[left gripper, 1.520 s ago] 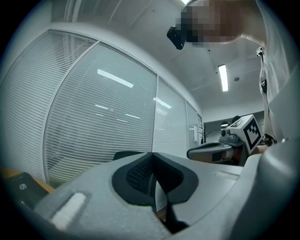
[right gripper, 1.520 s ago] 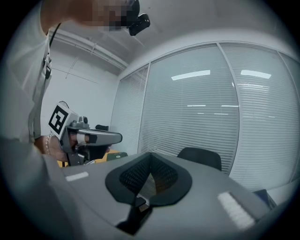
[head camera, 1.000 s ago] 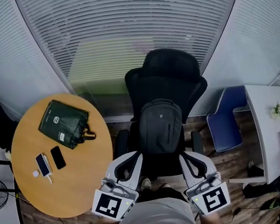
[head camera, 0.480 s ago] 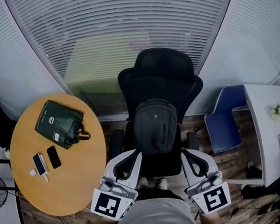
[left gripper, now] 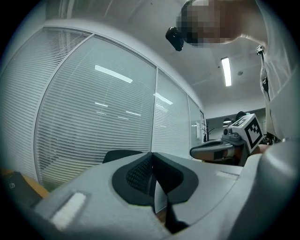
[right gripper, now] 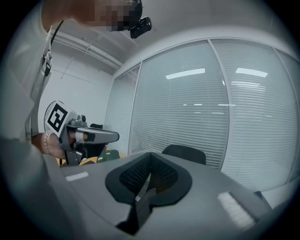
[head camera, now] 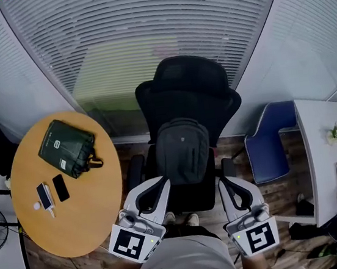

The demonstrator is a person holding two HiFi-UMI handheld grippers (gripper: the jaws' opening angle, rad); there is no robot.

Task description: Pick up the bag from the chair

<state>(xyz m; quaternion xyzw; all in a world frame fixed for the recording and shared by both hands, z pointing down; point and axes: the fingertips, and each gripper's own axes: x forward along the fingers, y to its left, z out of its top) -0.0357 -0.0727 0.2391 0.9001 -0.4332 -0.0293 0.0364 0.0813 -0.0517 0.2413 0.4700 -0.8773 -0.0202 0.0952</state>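
A dark grey backpack [head camera: 183, 151] stands upright on the seat of a black office chair [head camera: 189, 94], leaning on its backrest. In the head view both grippers are held low in front of the person, just short of the seat's front edge. My left gripper [head camera: 155, 189] is near the backpack's lower left and my right gripper [head camera: 228, 185] near its lower right, neither touching it. In the gripper views the left gripper [left gripper: 152, 171] and the right gripper [right gripper: 149, 176] are shut with their pads together and nothing between them. The chair's top [right gripper: 184, 152] shows beyond the jaws.
A round wooden table [head camera: 87, 215] at the left carries a green bag [head camera: 66, 147], a phone [head camera: 60, 187] and a power bank [head camera: 45, 195]. A blue chair [head camera: 270, 148] and a white desk [head camera: 323, 160] stand at the right. Window blinds [head camera: 154, 22] run behind the chair.
The chair with the backpack and the table have drifted left in the head view. Both grippers stay shut in about the same place.
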